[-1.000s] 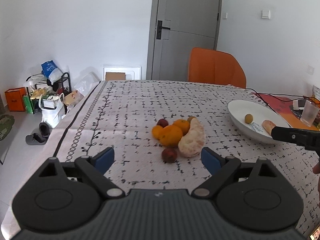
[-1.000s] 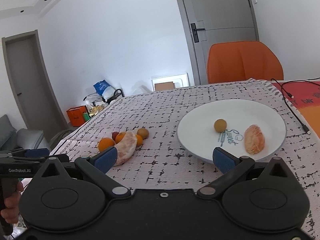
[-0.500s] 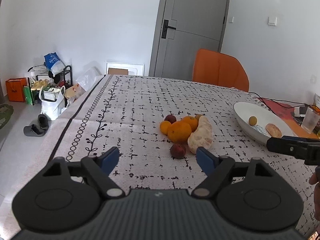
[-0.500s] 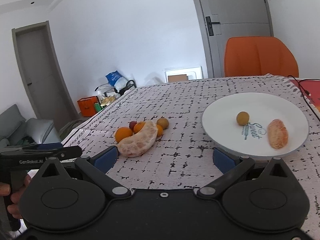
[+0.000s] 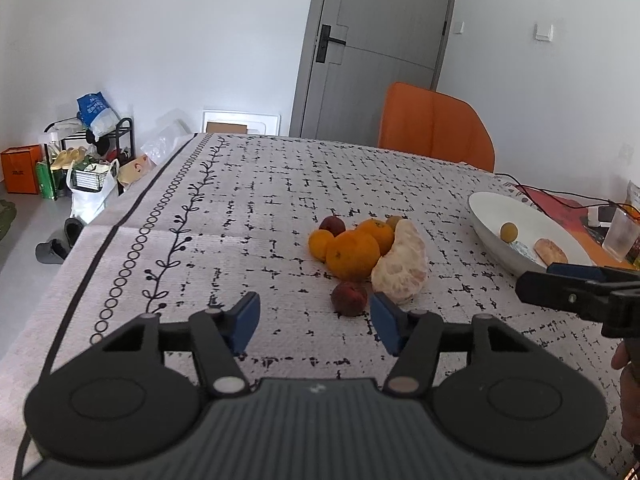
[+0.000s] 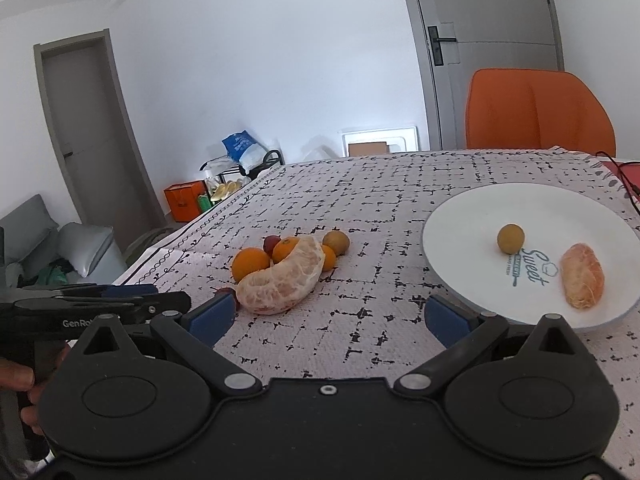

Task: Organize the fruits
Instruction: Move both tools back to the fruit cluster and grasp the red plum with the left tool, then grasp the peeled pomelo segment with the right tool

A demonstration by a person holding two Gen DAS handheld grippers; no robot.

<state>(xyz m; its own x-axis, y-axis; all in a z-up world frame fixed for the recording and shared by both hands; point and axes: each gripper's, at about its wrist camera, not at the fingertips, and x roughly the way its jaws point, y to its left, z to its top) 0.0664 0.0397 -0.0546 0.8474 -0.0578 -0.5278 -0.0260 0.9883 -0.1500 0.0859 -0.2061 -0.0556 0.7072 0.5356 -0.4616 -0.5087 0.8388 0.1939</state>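
A pile of fruit lies mid-table: oranges (image 5: pixel 353 254), a peeled pomelo piece (image 5: pixel 401 268), a dark red plum (image 5: pixel 349 298) at the front, another plum (image 5: pixel 332 224) behind. In the right wrist view the pomelo piece (image 6: pixel 282 282) and an orange (image 6: pixel 251 264) show too. A white plate (image 6: pixel 480 216) holds a small yellow-brown fruit (image 6: pixel 510 237) and a peeled segment (image 6: pixel 581 280). My left gripper (image 5: pixel 315 322) is open and empty, just short of the front plum. My right gripper (image 6: pixel 326 315) is open and empty, between pile and plate.
An orange chair (image 5: pixel 434 128) stands at the table's far side. Cables (image 5: pixel 560 200), a clear plastic cup (image 5: pixel 620 236) and red items lie at the far right. The table's left edge (image 5: pixel 120 224) drops to a floor with bags and shoes.
My left gripper has moved forward toward the front plum and its jaws have narrowed somewhat. My right gripper has swung left, away from the plate toward the fruit pile.
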